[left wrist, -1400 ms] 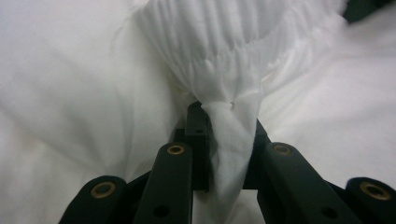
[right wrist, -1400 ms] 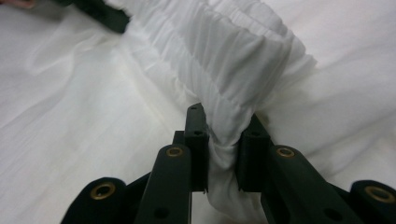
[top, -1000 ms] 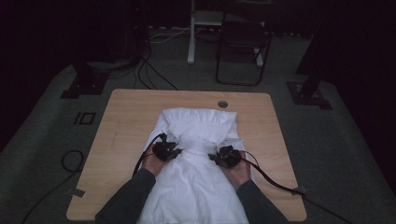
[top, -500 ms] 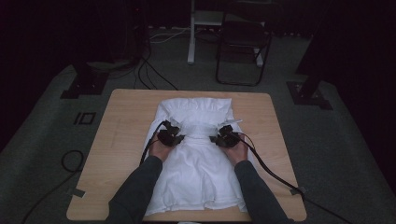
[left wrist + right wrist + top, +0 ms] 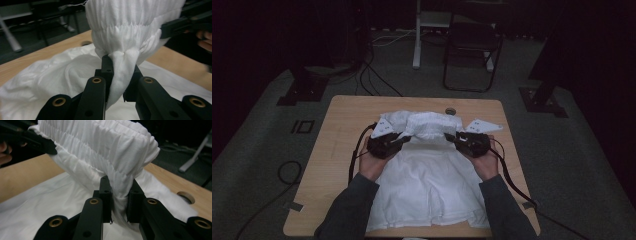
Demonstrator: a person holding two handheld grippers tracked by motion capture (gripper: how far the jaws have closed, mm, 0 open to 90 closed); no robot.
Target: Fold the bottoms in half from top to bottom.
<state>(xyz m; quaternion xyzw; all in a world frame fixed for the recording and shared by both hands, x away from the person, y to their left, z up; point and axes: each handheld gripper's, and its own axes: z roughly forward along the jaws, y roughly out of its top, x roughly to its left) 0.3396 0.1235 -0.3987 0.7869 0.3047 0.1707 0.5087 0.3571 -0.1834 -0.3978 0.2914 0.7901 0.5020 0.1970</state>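
Note:
A white garment with a gathered elastic edge lies on the wooden table. Its far, gathered end is lifted off the table between my two grippers. My left gripper is shut on a bunched fold of that edge, the cloth pinched between its black jaws. On the other side my right gripper is shut on the same gathered edge. In each gripper view the other gripper's jaw shows at the far end of the stretched band. The near part of the garment still rests flat on the table.
A round hole sits in the table near its far edge. Behind the table stand a dark folding chair and a white post. Cables run across the grey floor, and stand bases sit at both sides.
Both grippers have risen and moved away from me, taking the gathered edge with them. The far part of the garment, flat on the table before, now hangs bunched between them.

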